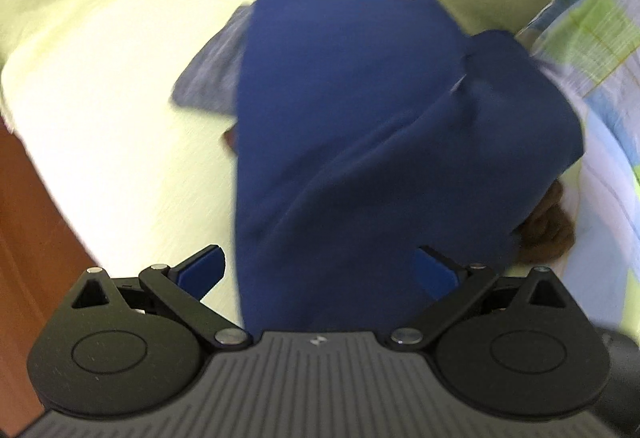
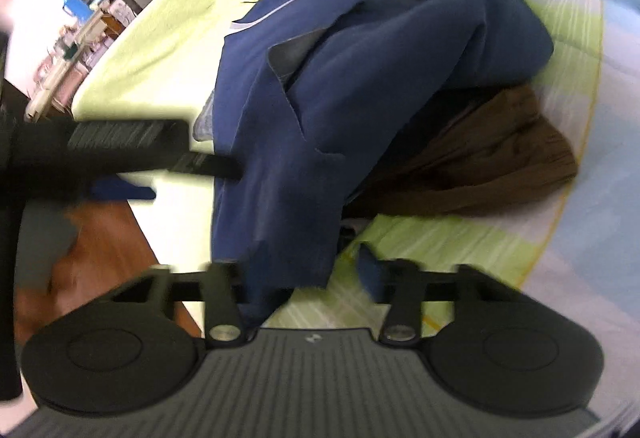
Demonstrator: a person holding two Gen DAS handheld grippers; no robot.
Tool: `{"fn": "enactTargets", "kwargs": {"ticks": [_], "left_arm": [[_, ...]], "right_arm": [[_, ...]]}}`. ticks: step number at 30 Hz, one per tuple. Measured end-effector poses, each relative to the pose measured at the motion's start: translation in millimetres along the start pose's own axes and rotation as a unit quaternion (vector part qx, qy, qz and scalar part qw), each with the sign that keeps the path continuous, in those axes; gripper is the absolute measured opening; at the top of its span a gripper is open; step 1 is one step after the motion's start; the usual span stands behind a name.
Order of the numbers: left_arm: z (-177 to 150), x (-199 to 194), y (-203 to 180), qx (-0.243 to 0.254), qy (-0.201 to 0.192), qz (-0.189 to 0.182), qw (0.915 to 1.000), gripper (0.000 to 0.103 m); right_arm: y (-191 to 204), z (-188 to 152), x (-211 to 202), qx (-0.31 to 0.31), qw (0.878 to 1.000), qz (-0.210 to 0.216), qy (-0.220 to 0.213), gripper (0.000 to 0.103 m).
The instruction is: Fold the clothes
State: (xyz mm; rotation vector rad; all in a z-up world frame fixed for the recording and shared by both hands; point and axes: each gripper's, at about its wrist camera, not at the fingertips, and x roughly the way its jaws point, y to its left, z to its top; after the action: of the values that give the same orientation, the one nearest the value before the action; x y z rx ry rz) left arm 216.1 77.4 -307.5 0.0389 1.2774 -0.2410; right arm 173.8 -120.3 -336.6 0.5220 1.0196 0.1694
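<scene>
Blue cloth (image 1: pixel 360 142) drapes over the green bed (image 1: pixel 120 118); your left gripper (image 1: pixel 320 270) stands wide open around its edge, your right gripper (image 2: pixel 308 274) likewise open, holding nothing.

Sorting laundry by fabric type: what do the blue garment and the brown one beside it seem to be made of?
The blue garment looks like a smooth, matte woven or fine-knit cloth, perhaps a cotton blend: it drapes in soft, broad folds without sheen. The brown garment seems a thicker, textured knit or fleece; its surface looks ribbed and fuzzy. Blur leaves both uncertain.
</scene>
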Motion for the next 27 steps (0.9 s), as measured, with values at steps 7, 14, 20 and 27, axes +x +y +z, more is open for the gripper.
{"fn": "enactTargets", "kwargs": {"ticks": [7,14,20,27], "left_arm": [[-49,-9,7,0.098,-0.005,0.003,0.9952,0.1],[-39,-10,-18,0.165,-0.108,0.007,0.9803,0.091],[-12,16,5,0.122,-0.109,-0.005,0.9866,0.003],[-11,12,26,0.082,-0.115,-0.001,0.9899,0.003]], "right_arm": [[28,18,-8,-0.004,0.998,0.061,0.009,0.003],[58,35,-16,-0.011,0.992,0.123,0.016,0.003],[63,56,-8,-0.014,0.993,0.115,0.018,0.009],[-10,53,-20,0.117,0.992,-0.041,-0.037,0.05]]}}
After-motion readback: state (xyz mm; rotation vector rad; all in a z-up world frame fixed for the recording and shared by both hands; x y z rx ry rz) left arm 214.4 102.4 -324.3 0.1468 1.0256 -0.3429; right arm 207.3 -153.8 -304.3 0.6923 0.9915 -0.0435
